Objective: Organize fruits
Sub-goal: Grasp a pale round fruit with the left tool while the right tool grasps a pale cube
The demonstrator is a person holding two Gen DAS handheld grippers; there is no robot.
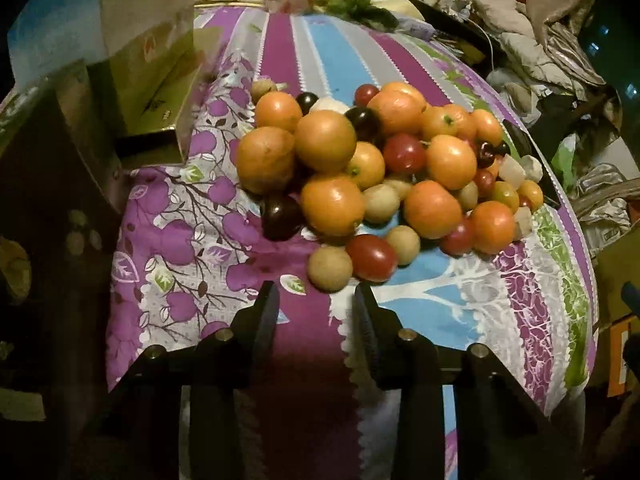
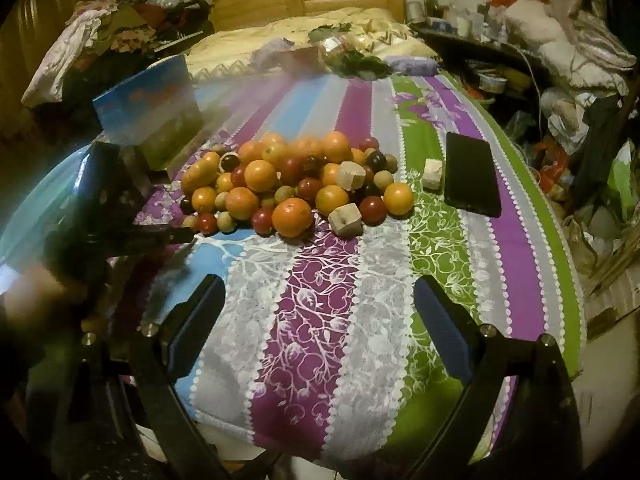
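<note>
A heap of fruit (image 1: 372,168) lies on a striped purple, blue and green cloth (image 1: 208,240): big oranges (image 1: 325,141), red fruits (image 1: 371,258), dark plums (image 1: 280,216), small tan fruits (image 1: 330,268) and pale cubes (image 1: 513,171). My left gripper (image 1: 316,300) hovers just short of the nearest tan fruit, jaws a narrow gap apart with nothing between them. In the right wrist view the same heap (image 2: 296,184) sits farther off. My right gripper (image 2: 318,292) is wide open over bare cloth (image 2: 312,320). The left gripper (image 2: 176,236) shows there as a dark blur beside the heap.
A printed blue and green box (image 2: 148,112) stands left of the heap, shown too in the left wrist view (image 1: 152,80). A black phone (image 2: 472,176) and one loose cube (image 2: 433,169) lie to the right. Bedding and clutter surround the cloth; its edge drops off at right.
</note>
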